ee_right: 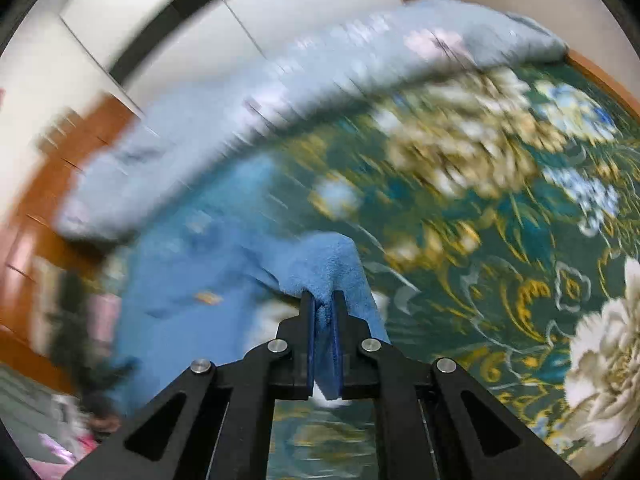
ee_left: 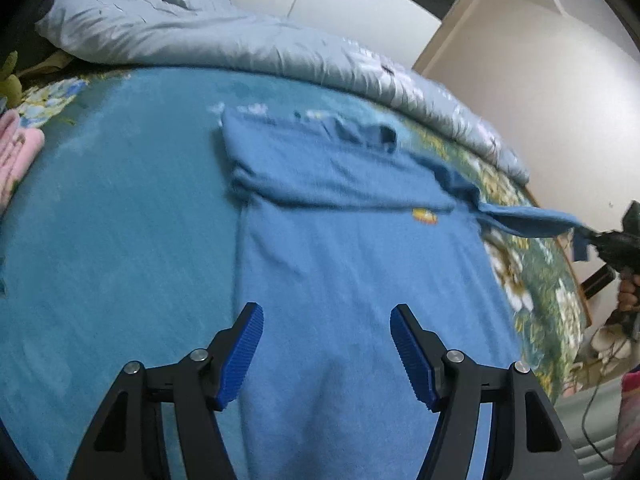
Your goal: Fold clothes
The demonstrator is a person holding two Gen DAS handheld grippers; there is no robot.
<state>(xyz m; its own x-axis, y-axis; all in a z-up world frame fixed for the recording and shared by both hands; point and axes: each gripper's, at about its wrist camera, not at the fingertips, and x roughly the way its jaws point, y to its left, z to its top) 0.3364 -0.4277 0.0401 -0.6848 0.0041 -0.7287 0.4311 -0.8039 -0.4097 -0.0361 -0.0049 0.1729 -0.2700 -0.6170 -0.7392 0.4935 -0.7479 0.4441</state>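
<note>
the blue shirt [ee_left: 340, 264] lies spread on the floral bedspread [ee_right: 500, 240], the right gripper [ee_right: 323, 300] clamped on its sleeve [ee_left: 528, 220] beyond the shirt's right edge, the left gripper [ee_left: 326, 344] wide and empty above its lower half.

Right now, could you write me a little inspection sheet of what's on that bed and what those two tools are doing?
Surface: bed cover, teal with flowers.
Job's things: blue shirt spread flat, one sleeve folded across its chest, the other sleeve lifted off to the side.
Clutter: pale quilt bunched along the far edge; pink cloth at one side.
Grippers: left tool open above the shirt, holding nothing; right tool shut on the sleeve.
Cables: dark cord beside the bed.
Surroundings: white wall, wooden cabinet.
</note>
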